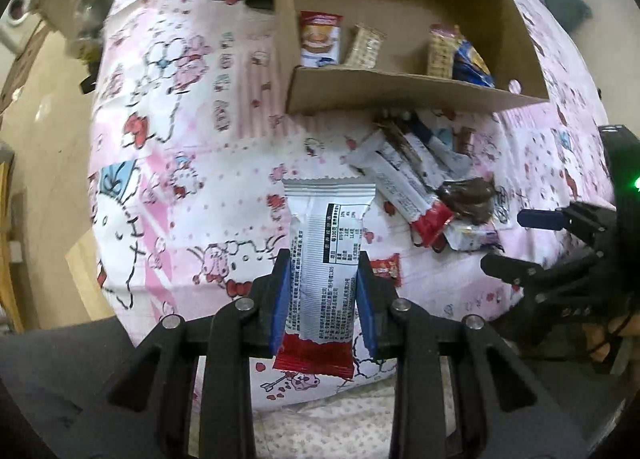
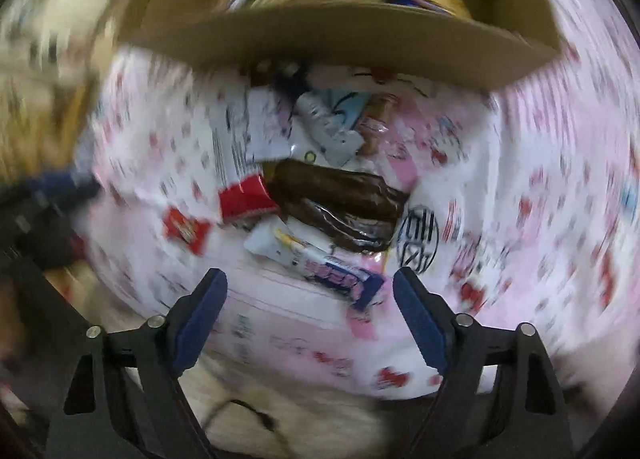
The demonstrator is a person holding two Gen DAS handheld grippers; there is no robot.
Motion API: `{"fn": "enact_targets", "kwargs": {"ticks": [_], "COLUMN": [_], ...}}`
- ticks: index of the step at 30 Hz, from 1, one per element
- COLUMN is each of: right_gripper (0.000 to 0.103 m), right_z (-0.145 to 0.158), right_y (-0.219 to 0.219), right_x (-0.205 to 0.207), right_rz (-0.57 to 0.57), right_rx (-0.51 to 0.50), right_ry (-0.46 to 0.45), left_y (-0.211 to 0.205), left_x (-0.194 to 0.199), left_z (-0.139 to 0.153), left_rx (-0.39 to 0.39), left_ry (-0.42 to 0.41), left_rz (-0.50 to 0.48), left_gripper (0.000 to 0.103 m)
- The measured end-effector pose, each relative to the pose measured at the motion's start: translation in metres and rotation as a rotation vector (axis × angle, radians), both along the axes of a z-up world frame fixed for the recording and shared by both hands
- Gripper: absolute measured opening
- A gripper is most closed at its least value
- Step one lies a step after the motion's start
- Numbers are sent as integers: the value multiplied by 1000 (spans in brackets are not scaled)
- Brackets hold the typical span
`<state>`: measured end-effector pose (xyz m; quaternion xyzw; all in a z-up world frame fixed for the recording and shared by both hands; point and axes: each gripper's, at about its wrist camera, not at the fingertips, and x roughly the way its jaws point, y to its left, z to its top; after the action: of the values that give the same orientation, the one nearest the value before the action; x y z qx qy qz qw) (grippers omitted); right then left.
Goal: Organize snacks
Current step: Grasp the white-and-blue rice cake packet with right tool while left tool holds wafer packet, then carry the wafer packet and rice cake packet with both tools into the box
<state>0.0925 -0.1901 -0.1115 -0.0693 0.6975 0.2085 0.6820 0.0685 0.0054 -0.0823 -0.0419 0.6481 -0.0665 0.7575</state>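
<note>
Left claw [image 1: 324, 279] pointing steeply down over the surface [image 1: 192, 163], clenched on a silver snack packet [image 1: 326, 259] with a red end, both blue pads pressing its sides, packet lifted clear of the pink cartoon-print cloth. Right claw [image 2: 310, 291] also pointing down, released, nothing between its blue pads, hanging above the loose snack pile [image 2: 320, 195]: a dark brown wrapper [image 2: 340, 203], a white-and-blue bar [image 2: 320, 267], a small red packet [image 2: 186, 229]. Cardboard box [image 1: 400, 87] lying open toward the surface's far edge, just beyond the pile, holding a red-and-white packet [image 1: 320, 39], two cracker packs [image 1: 366, 45] and a blue bag [image 1: 472, 67].
</note>
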Motion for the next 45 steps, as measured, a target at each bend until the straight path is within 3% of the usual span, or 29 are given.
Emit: {"fn": "enact_targets", "kwargs": {"ticks": [2, 4, 6, 13, 14, 15, 18, 26, 35, 45], "right_gripper": [79, 71, 59, 52, 39, 18, 18, 18, 18, 18], "right_z": [-6, -14, -21, -37, -38, -38, -39, -3, 36, 57], "right_y": [16, 31, 39, 49, 49, 50, 48, 41, 12, -5], "right_x": [-3, -8, -12, -12, -10, -8, -15, -19, -7, -9], "right_rz": [157, 311, 409, 448, 447, 445, 452, 324, 121, -54], "right_rx": [-92, -179, -194, -134, -129, -111, -40, 135, 295, 406], "right_ry": [-30, -56, -56, -6, -9, -7, 36, 24, -80, -191], "left_y": [1, 2, 3, 0, -1, -2, 1, 5, 10, 13], "left_x": [-2, -2, 1, 3, 3, 2, 3, 4, 4, 4], "left_z": [-4, -5, -5, -2, -1, 0, 6, 8, 7, 18], "left_rx": [-21, -14, -8, -10, -7, -9, -22, -18, -45, 48], "left_ry": [6, 0, -6, -16, -21, -27, -51, -66, -69, -171], "left_rz": [13, 18, 26, 10, 6, 3, 24, 44, 83, 106], "left_gripper": [26, 26, 26, 26, 26, 26, 26, 26, 26, 26]}}
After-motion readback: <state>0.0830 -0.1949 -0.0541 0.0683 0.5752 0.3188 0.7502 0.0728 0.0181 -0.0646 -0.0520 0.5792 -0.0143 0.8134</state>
